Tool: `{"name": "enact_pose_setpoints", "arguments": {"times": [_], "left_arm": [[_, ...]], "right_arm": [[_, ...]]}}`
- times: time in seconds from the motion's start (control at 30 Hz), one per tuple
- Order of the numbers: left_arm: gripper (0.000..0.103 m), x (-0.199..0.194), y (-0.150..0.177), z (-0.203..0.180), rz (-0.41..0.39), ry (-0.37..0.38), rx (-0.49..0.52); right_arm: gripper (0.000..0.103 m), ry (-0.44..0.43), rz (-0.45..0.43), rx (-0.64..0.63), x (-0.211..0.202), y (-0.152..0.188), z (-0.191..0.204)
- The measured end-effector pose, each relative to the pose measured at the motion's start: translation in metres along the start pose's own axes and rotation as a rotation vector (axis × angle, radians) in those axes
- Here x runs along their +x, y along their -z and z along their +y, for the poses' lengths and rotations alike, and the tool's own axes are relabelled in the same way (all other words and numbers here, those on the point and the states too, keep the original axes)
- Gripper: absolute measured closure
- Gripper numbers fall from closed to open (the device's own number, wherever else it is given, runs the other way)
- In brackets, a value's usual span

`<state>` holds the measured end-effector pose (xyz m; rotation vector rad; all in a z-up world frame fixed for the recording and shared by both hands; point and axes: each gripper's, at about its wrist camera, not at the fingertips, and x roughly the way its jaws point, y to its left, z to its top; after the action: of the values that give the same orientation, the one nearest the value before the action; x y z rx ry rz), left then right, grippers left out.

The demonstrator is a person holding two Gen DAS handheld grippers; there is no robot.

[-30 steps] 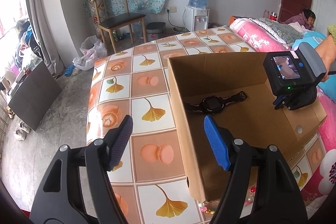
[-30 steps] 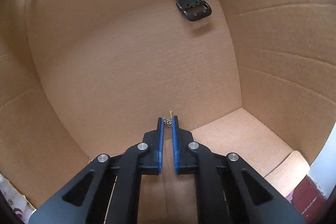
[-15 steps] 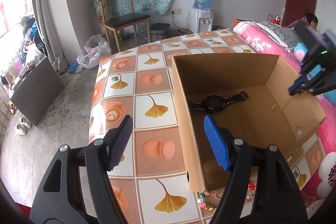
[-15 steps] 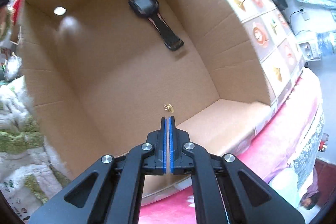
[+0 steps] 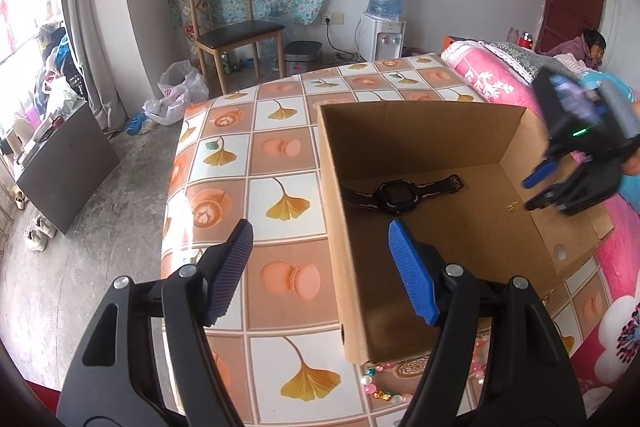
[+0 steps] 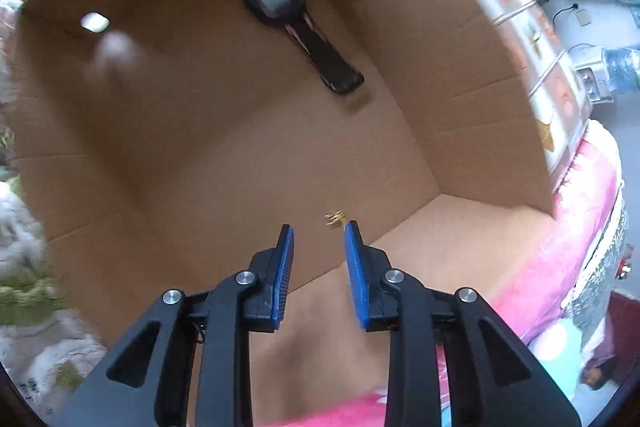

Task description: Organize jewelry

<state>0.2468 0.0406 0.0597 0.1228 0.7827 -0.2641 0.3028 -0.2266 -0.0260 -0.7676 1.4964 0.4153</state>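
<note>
An open cardboard box (image 5: 340, 195) stands on the tiled table. On its floor lie a black watch (image 5: 398, 193) (image 6: 280, 3) and a small gold jewelry piece (image 5: 510, 206) (image 6: 335, 219). My right gripper (image 6: 318, 231) (image 5: 534, 191) hovers over the box's right corner, above the gold piece; its jaws are opening and nothing is between them. My left gripper (image 5: 320, 239) stays wide open and empty, straddling the box's near left wall. Loose beads and trinkets (image 5: 380, 387) lie on the table by the box's near corner.
The table (image 5: 280, 155) carries a leaf-and-macaron patterned cloth. A pink bedspread (image 5: 480, 79) borders the table on the right, where a person (image 5: 584, 47) sits at the far side. A chair (image 5: 236, 31) and a water dispenser (image 5: 384, 23) stand by the far wall.
The right gripper let the gold piece go onto the box floor, rose out of the box, and its jaws have now parted. The left gripper has not moved.
</note>
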Motion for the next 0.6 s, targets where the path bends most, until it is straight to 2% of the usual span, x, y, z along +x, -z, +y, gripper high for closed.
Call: {"name": "enact_pose_setpoints", "arguments": {"times": [0.17,0.33,0.37,0.4,0.5,0.53,0.6], "left_arm": [[0.036,0.007,-0.003,-0.006,0.01,0.009,0.024],[0.036,0.012,-0.001,-0.006,0.021,0.018,0.025],[0.036,0.013,-0.001,-0.006,0.021,0.018,0.023],[0.036,0.013,-0.001,-0.006,0.021,0.016,0.021],[0.036,0.014,0.0,-0.004,0.026,0.021,0.011],[0.036,0.014,0.001,-0.004,0.027,0.024,0.008],[0.036,0.014,0.001,-0.003,0.026,0.021,0.006]], "right_arm": [[0.077,-0.009,0.093,-0.016,0.032,-0.017,-0.002],[0.078,-0.055,0.127,-0.003,0.033,-0.023,-0.011],[0.08,-0.072,0.136,-0.003,0.033,-0.024,-0.011],[0.089,-0.092,0.144,-0.003,0.035,-0.026,-0.014],[0.093,-0.09,0.141,-0.003,0.034,-0.026,-0.015],[0.098,-0.079,0.136,0.002,0.034,-0.025,-0.017],[0.099,-0.097,0.106,0.021,0.03,-0.023,-0.02]]}}
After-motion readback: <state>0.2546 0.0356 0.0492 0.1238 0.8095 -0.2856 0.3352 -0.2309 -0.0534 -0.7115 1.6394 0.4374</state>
